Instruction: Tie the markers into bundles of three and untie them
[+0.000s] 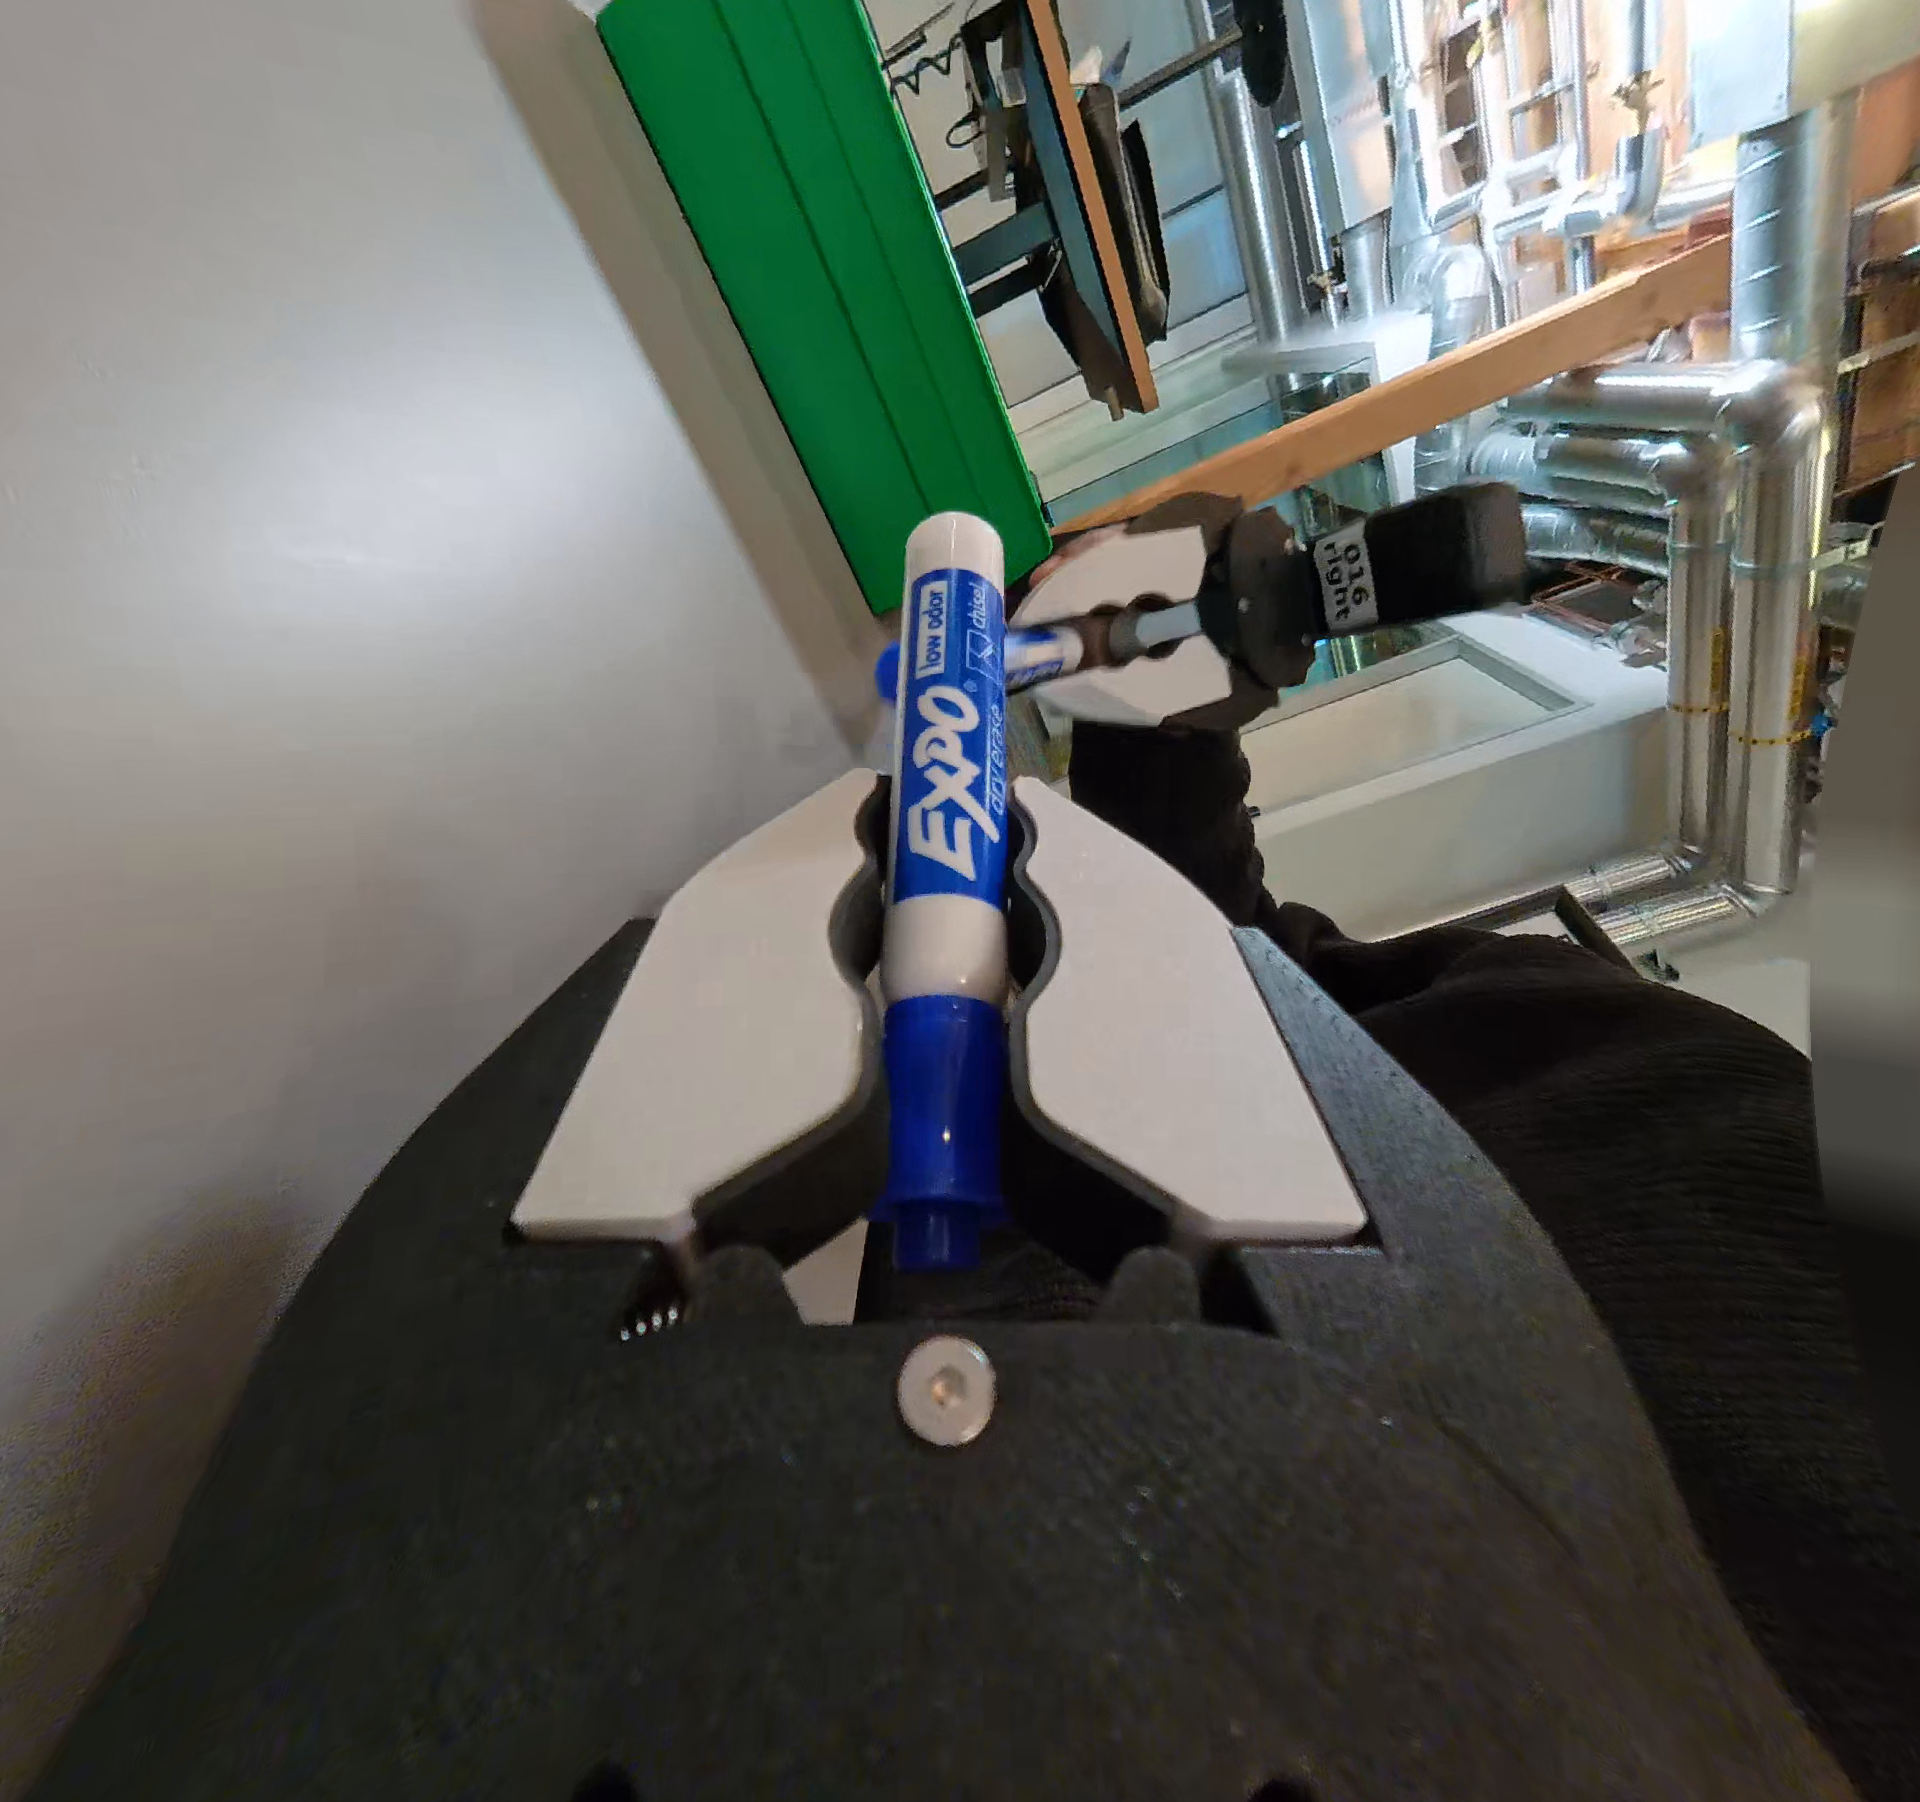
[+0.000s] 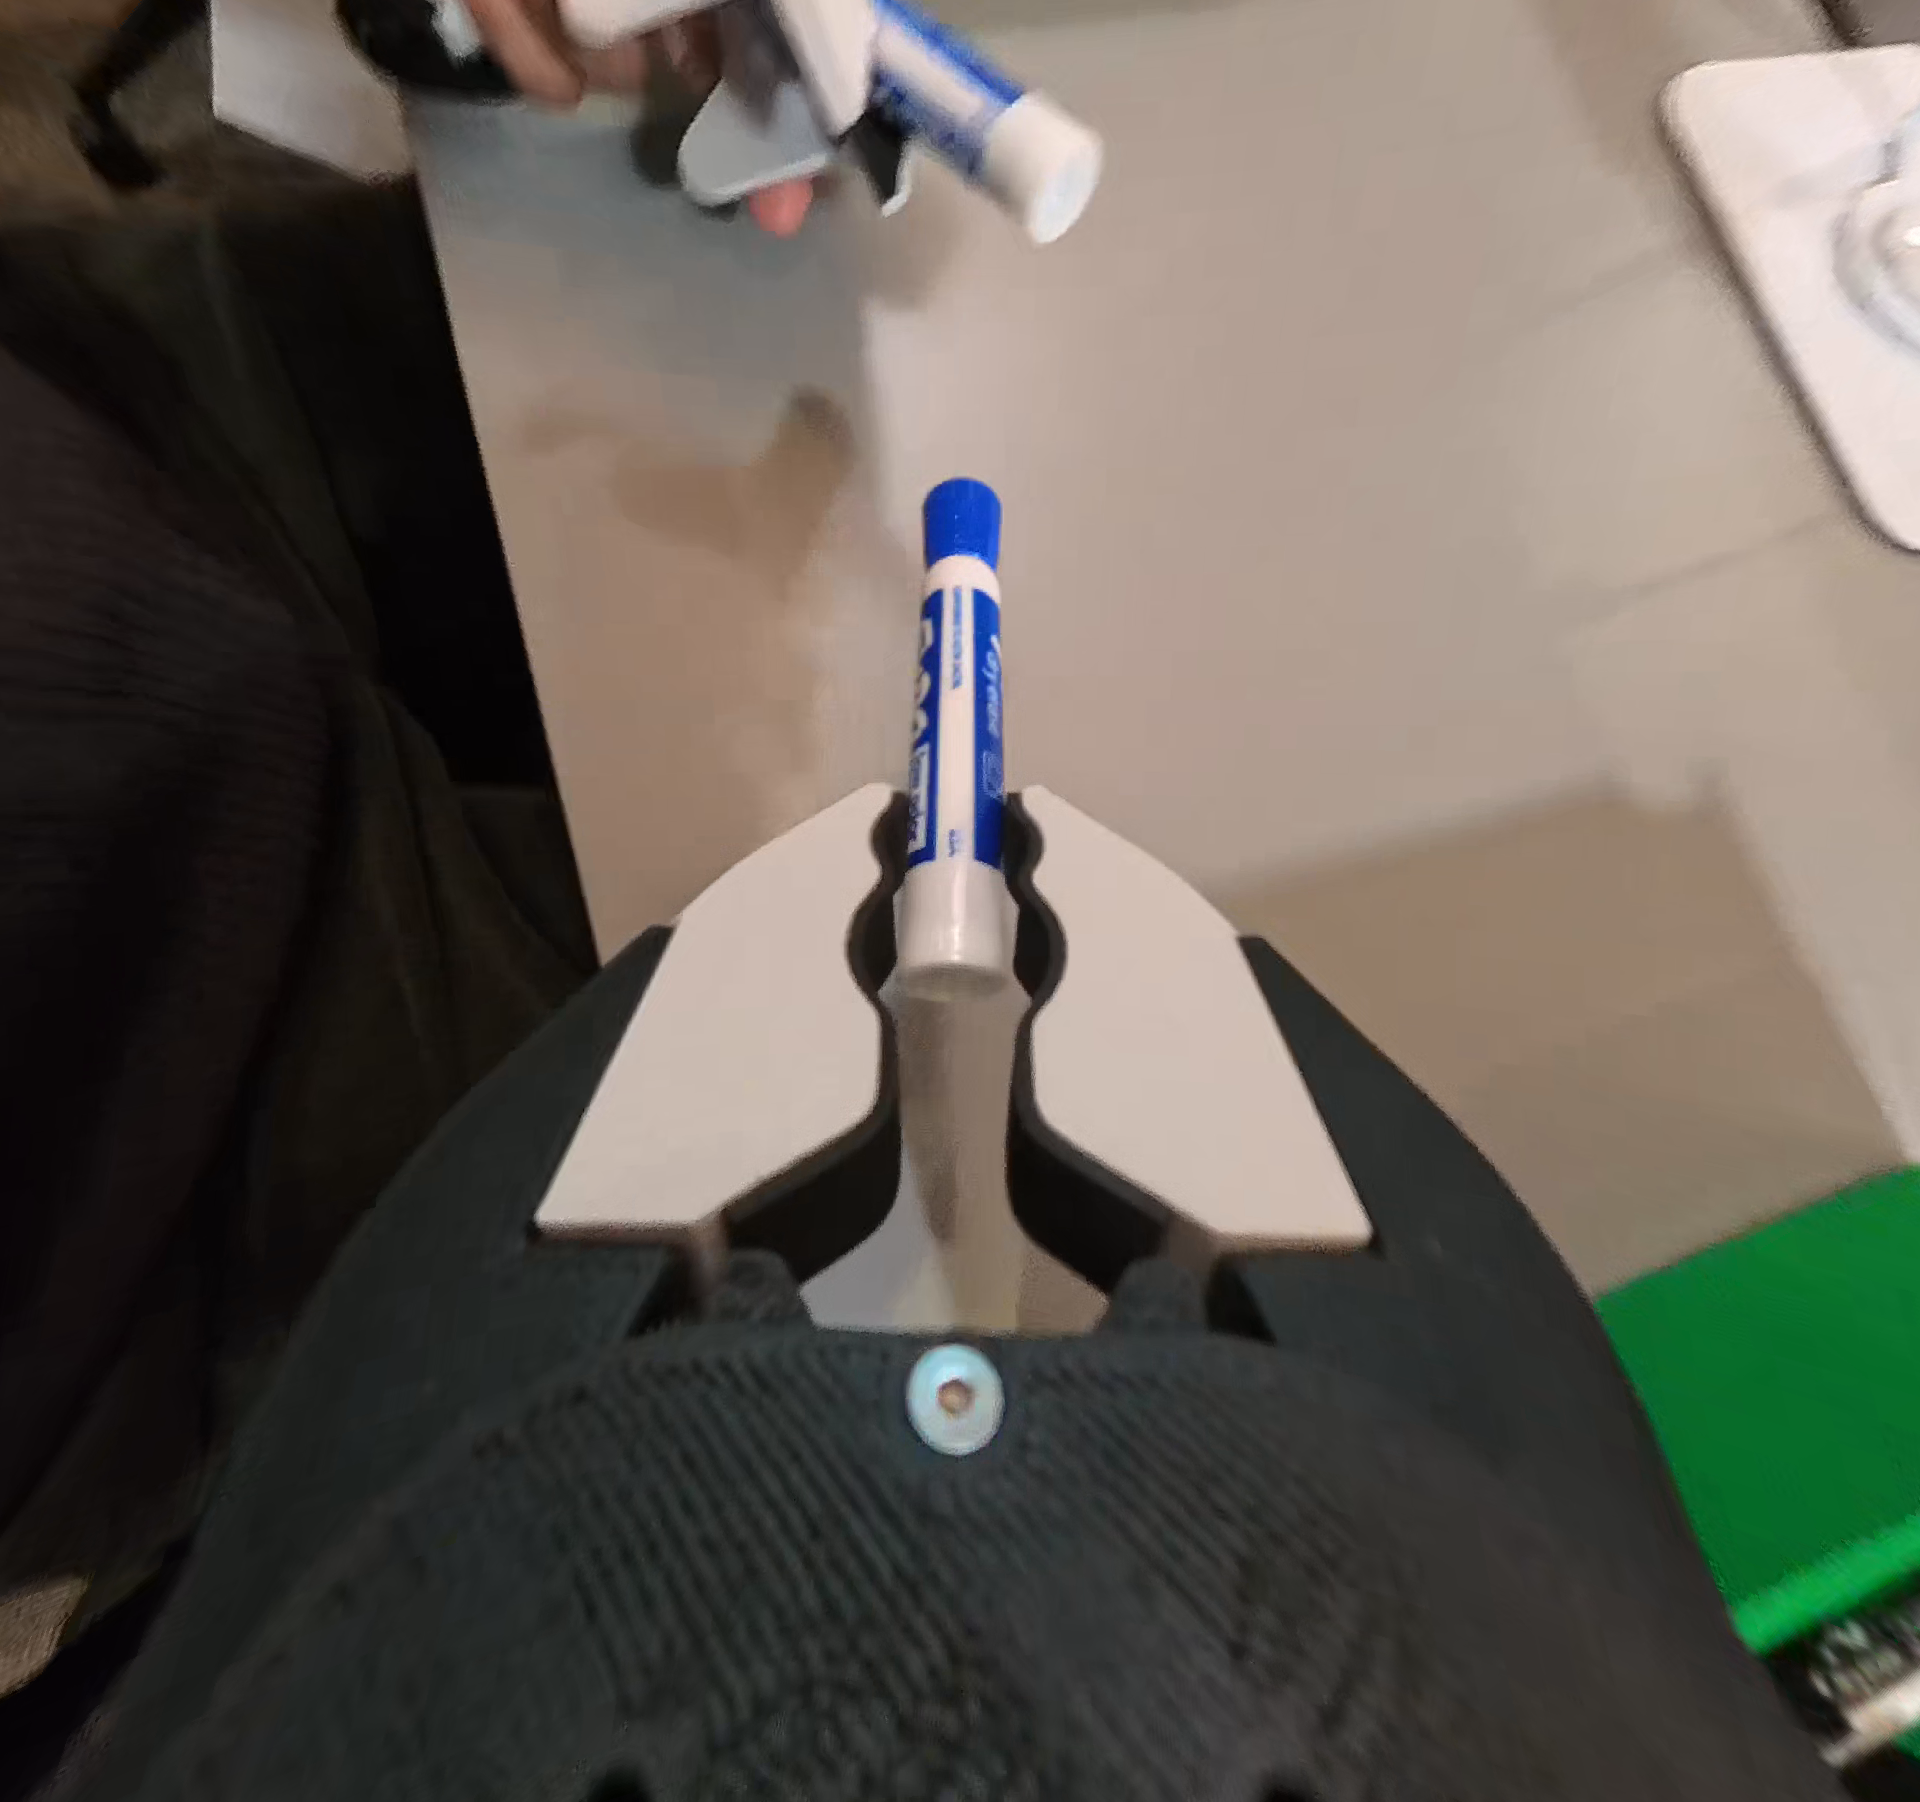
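My left gripper (image 1: 945,802) is shut on a blue-and-white marker (image 1: 951,630). Its blue cap points back toward the camera and its white end sticks out past the fingertips. My right gripper (image 2: 951,802) is shut on a second blue-and-white marker (image 2: 961,672), whose blue cap points away over the pale table (image 2: 1351,505). In the left wrist view the right gripper (image 1: 1049,646) is just beyond my marker, with its own marker (image 1: 1023,663) close to mine. In the right wrist view the left gripper (image 2: 862,116) is at the top, blurred, with its marker (image 2: 977,111) poking out.
A green bin (image 1: 831,277) stands on the table and also shows at the lower right of the right wrist view (image 2: 1766,1420). A white tray (image 2: 1787,246) lies at the right. A hand (image 2: 520,17) holds the left gripper. Dark clothing (image 2: 208,817) fills the left side. Tip to tip, the grippers are about 15 centimeters apart.
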